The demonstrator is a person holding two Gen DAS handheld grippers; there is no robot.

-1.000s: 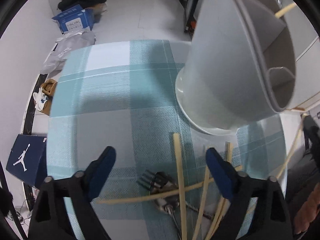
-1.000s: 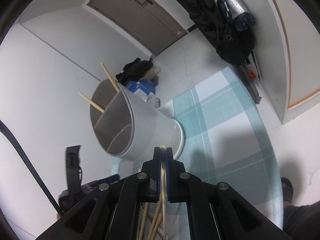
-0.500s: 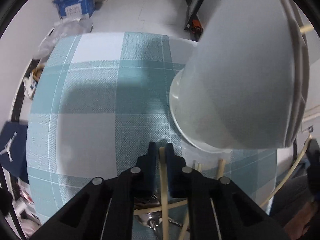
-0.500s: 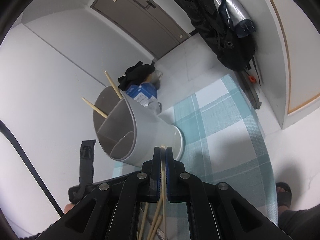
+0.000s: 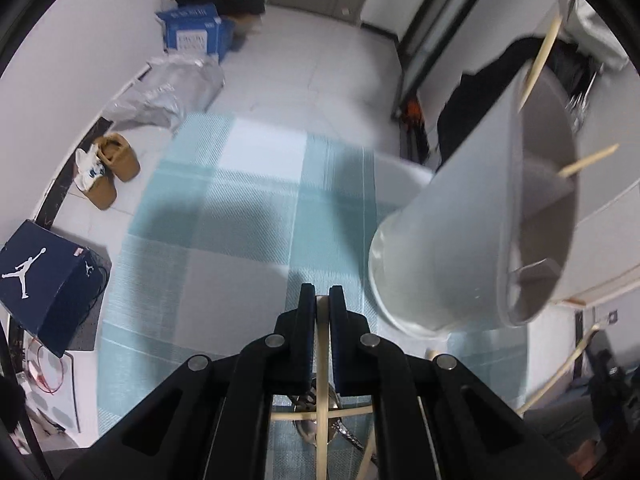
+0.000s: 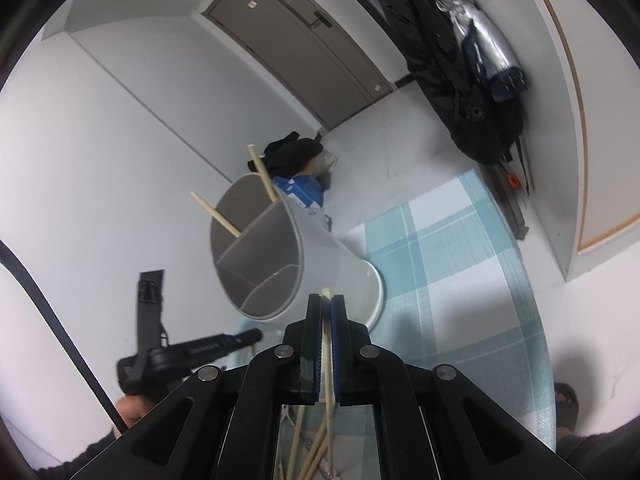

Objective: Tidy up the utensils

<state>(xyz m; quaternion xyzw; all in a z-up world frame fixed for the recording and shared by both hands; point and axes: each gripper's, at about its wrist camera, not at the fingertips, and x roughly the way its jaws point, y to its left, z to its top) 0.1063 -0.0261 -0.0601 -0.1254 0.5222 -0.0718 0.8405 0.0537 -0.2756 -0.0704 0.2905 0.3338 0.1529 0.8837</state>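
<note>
We clench our left gripper point(image 5: 322, 312) on one chopstick point(image 5: 321, 360) and our right gripper point(image 6: 327, 312) on another chopstick point(image 6: 327, 344), near the holder point(image 5: 460, 248) on the desk point(image 5: 240, 220).

Blue shoebox point(image 5: 48, 276) lower left, tan shoes point(image 5: 110, 168) above it, blue carton point(image 5: 196, 34) upper left, dark coats point(image 6: 460, 60) hanging upper right

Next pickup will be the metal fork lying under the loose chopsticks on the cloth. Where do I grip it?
Only judging roughly: the fork is mostly hidden behind the left gripper, with chopsticks crossing over it. Take its handle, the part clear of the sticks, from straight above with fingers across it, since it lies flat on the checked cloth.
</note>
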